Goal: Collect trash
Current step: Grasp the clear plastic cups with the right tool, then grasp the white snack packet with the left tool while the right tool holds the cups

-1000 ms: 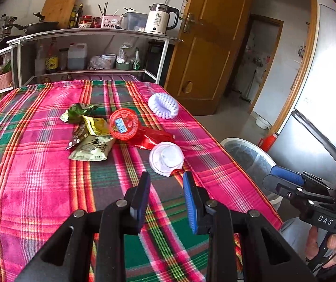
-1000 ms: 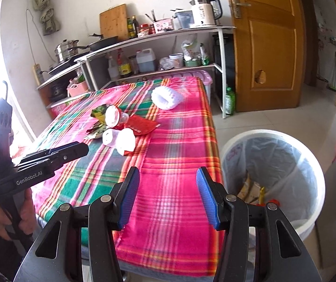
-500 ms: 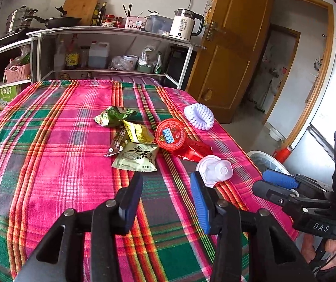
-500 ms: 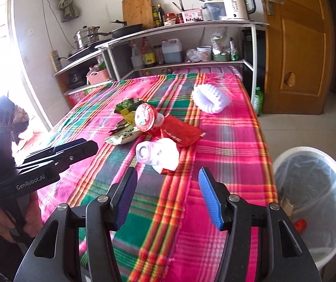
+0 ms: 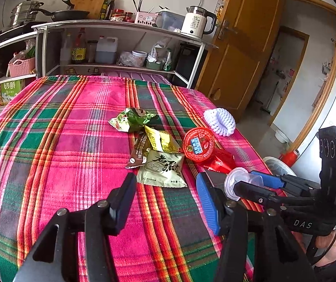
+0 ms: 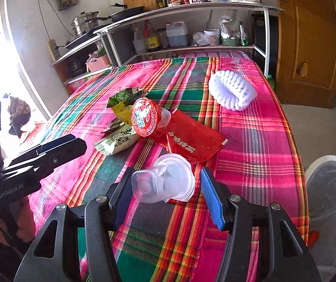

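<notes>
- Trash lies in a cluster near the middle of the plaid tablecloth (image 5: pixel 50 145): green wrapper (image 5: pixel 132 118), yellow wrapper (image 5: pixel 159 138), brown sachet (image 5: pixel 139 151), pale green packet (image 5: pixel 164 170), red wrapper (image 6: pixel 189 141).
- Red-lidded jelly cup (image 6: pixel 145 117) lies on its side on the red wrapper, lid sealed; contents cannot be told.
- Clear plastic cup (image 6: pixel 165 181) lies on its side near the table edge, base toward the right wrist camera; it appears empty.
- Right gripper (image 6: pixel 165 195): jaws wide and just opened further; the clear plastic cup sits between them, and no pad is seen pressing on it.
- Left gripper (image 5: pixel 165 199): jaws wide, having just been opening, with only cloth between them; the pale green packet lies just beyond the tips.
- White foam fruit net (image 6: pixel 232 89) lies apart from the cluster, toward the far right side of the table.
- White bin (image 6: pixel 332 202) with a translucent liner stands on the floor beside the table's right edge; its contents are not readable.
</notes>
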The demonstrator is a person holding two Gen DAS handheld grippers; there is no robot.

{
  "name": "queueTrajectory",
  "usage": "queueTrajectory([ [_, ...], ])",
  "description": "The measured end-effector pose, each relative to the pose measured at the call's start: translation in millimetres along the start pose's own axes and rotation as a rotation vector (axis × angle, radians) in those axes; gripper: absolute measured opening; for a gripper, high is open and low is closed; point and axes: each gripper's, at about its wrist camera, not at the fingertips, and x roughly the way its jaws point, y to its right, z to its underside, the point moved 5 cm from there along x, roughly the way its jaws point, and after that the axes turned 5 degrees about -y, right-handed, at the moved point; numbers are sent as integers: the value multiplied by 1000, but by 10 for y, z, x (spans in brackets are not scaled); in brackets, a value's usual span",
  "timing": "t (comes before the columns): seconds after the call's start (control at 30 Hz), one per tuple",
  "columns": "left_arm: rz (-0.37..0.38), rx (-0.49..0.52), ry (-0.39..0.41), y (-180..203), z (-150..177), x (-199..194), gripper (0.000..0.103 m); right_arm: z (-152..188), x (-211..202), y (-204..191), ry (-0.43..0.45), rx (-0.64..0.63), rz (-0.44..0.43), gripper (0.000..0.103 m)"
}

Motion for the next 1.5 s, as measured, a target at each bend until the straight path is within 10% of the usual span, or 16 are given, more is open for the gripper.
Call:
queueTrajectory([
  [0.83,-151,119,-202,163,-45,602,67,170,-185,192,12,69,-23,47],
  [1.33,-156,140,-167,255,85,376,41,313,-478,337,56,106,-14,47],
  [1.4,-133,128,-145,265,105,293,14,334,-513,334,61,107,-13,47],
  [1.5,-112,117,-139,269,155,205,15,367,-579,340,68,111,-8,47],
])
